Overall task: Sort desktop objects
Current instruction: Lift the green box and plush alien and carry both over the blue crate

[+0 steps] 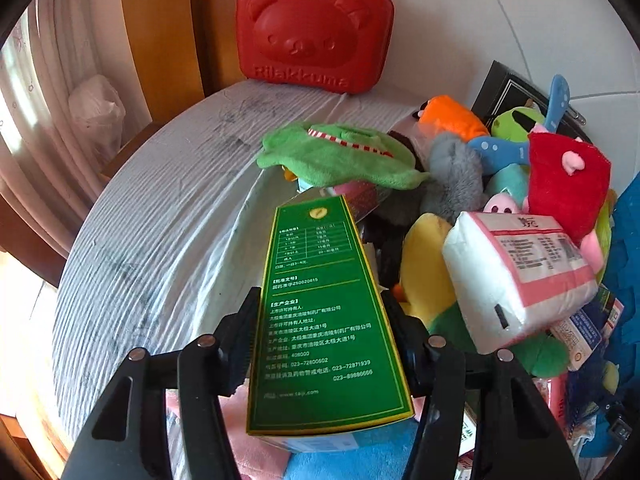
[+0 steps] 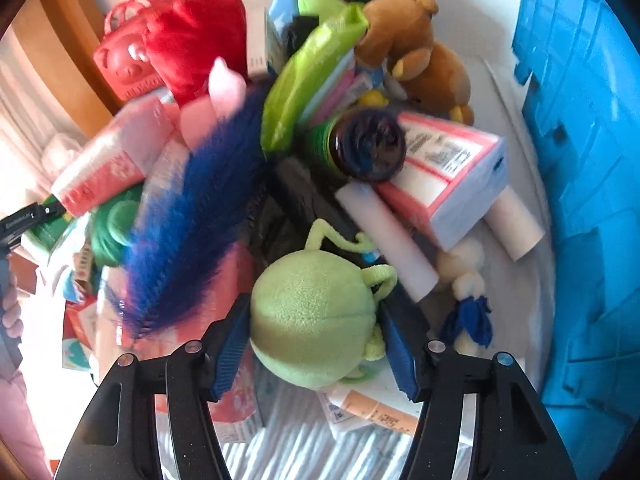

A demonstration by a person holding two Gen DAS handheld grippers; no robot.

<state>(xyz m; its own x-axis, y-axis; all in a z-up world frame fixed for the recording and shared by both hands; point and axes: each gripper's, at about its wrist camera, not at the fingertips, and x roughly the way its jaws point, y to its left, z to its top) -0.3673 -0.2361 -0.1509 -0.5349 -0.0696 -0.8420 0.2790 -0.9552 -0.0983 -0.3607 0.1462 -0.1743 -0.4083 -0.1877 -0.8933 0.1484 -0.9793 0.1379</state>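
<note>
My left gripper [image 1: 324,340] is shut on a tall green medicine box [image 1: 320,300] with white print, holding it tilted above the pile of toys. In the right wrist view, my right gripper [image 2: 316,348] has its blue pads against both sides of a round light-green plush toy [image 2: 312,320], which lies at the near edge of the heap. The plush's thin limbs stick out behind it. The left gripper's handle [image 2: 24,216] and a hand show at the left edge of that view.
A red bear-face case [image 1: 314,36] stands at the back of the striped tablecloth [image 1: 160,220]. The heap holds a tissue pack [image 1: 516,272], a green plush [image 1: 336,156], a brown bear [image 2: 416,52], a dark jar [image 2: 366,146] and blue fur [image 2: 192,232]. A blue crate [image 2: 580,160] stands right.
</note>
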